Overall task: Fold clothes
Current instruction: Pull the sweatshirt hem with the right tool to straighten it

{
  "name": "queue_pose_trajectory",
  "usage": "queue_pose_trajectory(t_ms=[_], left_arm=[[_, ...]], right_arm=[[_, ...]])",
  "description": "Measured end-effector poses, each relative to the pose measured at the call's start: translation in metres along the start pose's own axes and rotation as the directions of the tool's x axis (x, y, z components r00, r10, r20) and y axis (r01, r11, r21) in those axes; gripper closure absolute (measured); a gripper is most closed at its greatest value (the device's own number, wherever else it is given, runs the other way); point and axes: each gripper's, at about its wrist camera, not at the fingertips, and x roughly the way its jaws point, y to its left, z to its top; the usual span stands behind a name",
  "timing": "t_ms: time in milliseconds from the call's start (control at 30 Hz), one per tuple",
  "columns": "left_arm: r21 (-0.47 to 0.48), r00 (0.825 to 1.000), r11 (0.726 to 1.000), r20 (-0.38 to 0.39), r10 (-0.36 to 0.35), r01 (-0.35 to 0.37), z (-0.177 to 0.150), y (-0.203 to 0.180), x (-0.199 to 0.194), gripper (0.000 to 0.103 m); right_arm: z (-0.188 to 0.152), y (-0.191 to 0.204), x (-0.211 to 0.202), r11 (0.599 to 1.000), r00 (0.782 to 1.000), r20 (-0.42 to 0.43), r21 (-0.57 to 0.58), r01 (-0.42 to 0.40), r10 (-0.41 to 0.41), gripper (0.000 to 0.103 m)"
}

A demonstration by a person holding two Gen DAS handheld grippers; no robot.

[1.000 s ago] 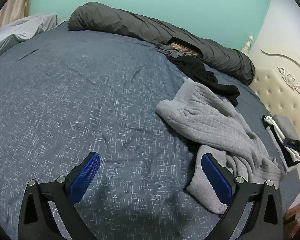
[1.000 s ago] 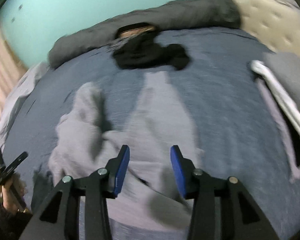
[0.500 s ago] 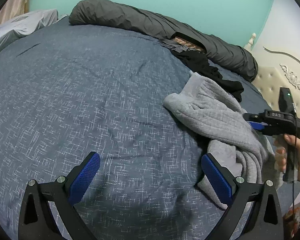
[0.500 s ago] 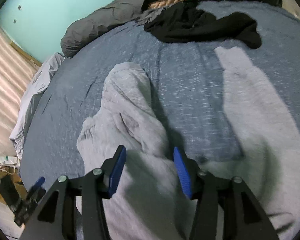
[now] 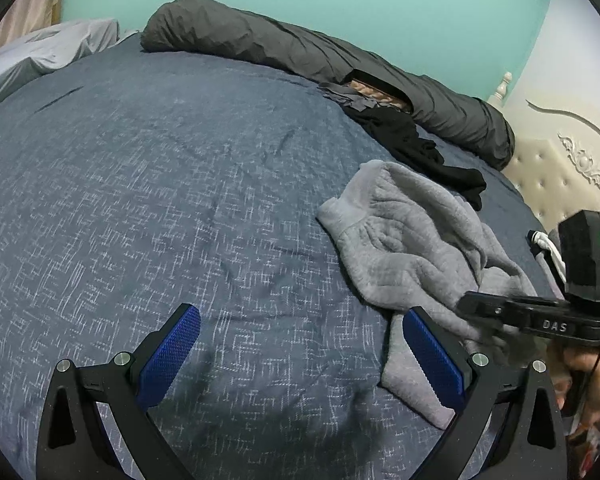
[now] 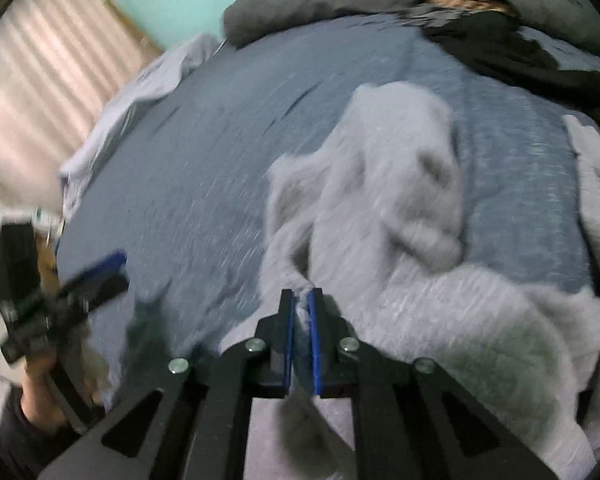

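Right claw (image 6: 299, 312) is clamped down on a pinch of the grey sweatpants (image 5: 412, 240), blue pads nearly together with a ridge of fleece between them. The pants lie rumpled on the blue bed cover (image 5: 160, 200): in the right wrist view one leg bunches up toward 12 o'clock, the other runs off at 2 o'clock, and the thick waist end is heaped at 5 o'clock under the claw. Not folded, not flat.

Left claw (image 5: 300, 356) is spread wide and holding nothing, hovering over bare cover, with the pants' near edge just beside its right pad at 3 o'clock.

The risks, as I judge them: that pinch looks thin, so a quick pull could slide the fleece out from between the pads. Lifting from one point would let the legs drag and twist together, leaving the heap worse. The right wrist view is smeared with motion blur, so speed alone could spoil the aim. And the black garment (image 5: 416, 148) sits close by at 1 o'clock of the pants in the left wrist view; a wide sweep could snag it along.
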Motion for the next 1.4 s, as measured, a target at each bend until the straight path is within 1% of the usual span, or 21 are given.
queue_pose_trajectory(t_ms=[167,233,300,433,500,600,633,667,733,767,867,900,933,967,1000,1100,1167,1333,1400], left_arm=[[-0.008,1.000,1.000,0.002,-0.002,0.002,-0.001,0.002,-0.002,0.000],[-0.011,1.000,1.000,0.003,-0.003,0.003,-0.001,0.003,-0.003,0.000],[-0.014,1.000,1.000,0.004,-0.004,0.004,-0.002,0.004,-0.004,0.000],[-0.016,1.000,1.000,0.004,-0.005,0.005,-0.001,0.005,-0.004,0.000],[-0.015,1.000,1.000,0.003,-0.005,0.005,-0.001,0.005,-0.003,0.000],[-0.014,1.000,1.000,0.001,-0.005,0.005,0.000,0.005,-0.002,0.000],[-0.014,1.000,1.000,0.000,-0.005,0.005,0.000,0.005,-0.001,0.000],[-0.014,1.000,1.000,-0.001,-0.005,0.005,0.000,0.004,-0.001,0.000],[-0.013,1.000,1.000,-0.002,-0.005,0.005,0.001,0.004,0.000,0.000],[-0.013,1.000,1.000,-0.002,-0.005,0.005,0.001,0.004,0.001,0.000],[-0.012,1.000,1.000,-0.004,-0.006,0.006,0.002,0.004,0.002,0.000],[-0.012,1.000,1.000,-0.005,-0.006,0.006,0.002,0.004,0.003,0.000],[-0.011,1.000,1.000,-0.006,-0.006,0.006,0.002,0.004,0.004,0.000],[-0.010,1.000,1.000,-0.006,-0.007,0.006,0.003,0.003,0.004,0.000],[-0.009,1.000,1.000,-0.007,-0.007,0.007,0.003,0.003,0.005,0.000],[-0.007,1.000,1.000,-0.008,-0.008,0.008,0.004,0.001,0.006,0.000],[-0.007,1.000,1.000,-0.008,-0.009,0.008,0.006,0.001,0.008,0.000],[-0.005,1.000,1.000,-0.008,-0.011,0.011,0.007,-0.001,0.010,0.000],[-0.004,1.000,1.000,-0.008,-0.013,0.013,0.007,-0.002,0.010,0.000]], right_arm=[[-0.022,0.018,-0.001,0.999,0.999,-0.036,-0.046,-0.026,0.024,0.096],[-0.036,0.019,-0.002,0.997,0.997,-0.068,-0.066,-0.037,0.033,0.097],[-0.041,0.020,0.000,0.997,0.996,-0.081,-0.073,-0.040,0.034,0.097],[-0.041,0.016,-0.009,0.997,0.996,-0.071,-0.049,-0.057,0.054,0.098],[-0.037,0.016,-0.019,0.998,0.999,-0.035,-0.053,-0.029,0.028,0.097],[-0.023,0.006,-0.043,1.000,0.996,0.084,-0.020,0.010,-0.009,0.097],[-0.017,0.002,-0.047,0.999,0.994,0.105,-0.006,0.036,-0.035,0.095],[-0.011,-0.003,-0.052,0.998,0.990,0.126,0.008,0.061,-0.061,0.090],[0.000,-0.012,-0.059,0.993,0.980,0.164,0.037,0.109,-0.114,0.077],[0.002,-0.016,-0.056,0.992,0.980,0.151,0.042,0.122,-0.127,0.067],[0.009,-0.027,-0.045,0.986,0.980,0.111,0.054,0.158,-0.164,0.065],[0.011,-0.031,-0.042,0.984,0.980,0.098,0.057,0.169,-0.174,0.065],[0.006,-0.030,-0.039,0.986,0.983,0.088,0.052,0.159,-0.163,0.068],[0.002,-0.029,-0.036,0.988,0.985,0.077,0.046,0.149,-0.152,0.084],[-0.003,-0.028,-0.034,0.990,0.988,0.067,0.041,0.138,-0.141,0.088],[-0.017,-0.026,-0.026,0.994,0.994,0.035,0.026,0.107,-0.108,0.095],[-0.025,-0.022,-0.024,0.996,0.996,0.017,0.008,0.092,-0.092,0.097],[-0.044,-0.010,-0.029,0.996,0.998,-0.020,-0.055,0.066,-0.067,0.098],[-0.051,-0.012,-0.032,0.997,0.998,-0.037,-0.050,0.056,-0.058,0.099]])
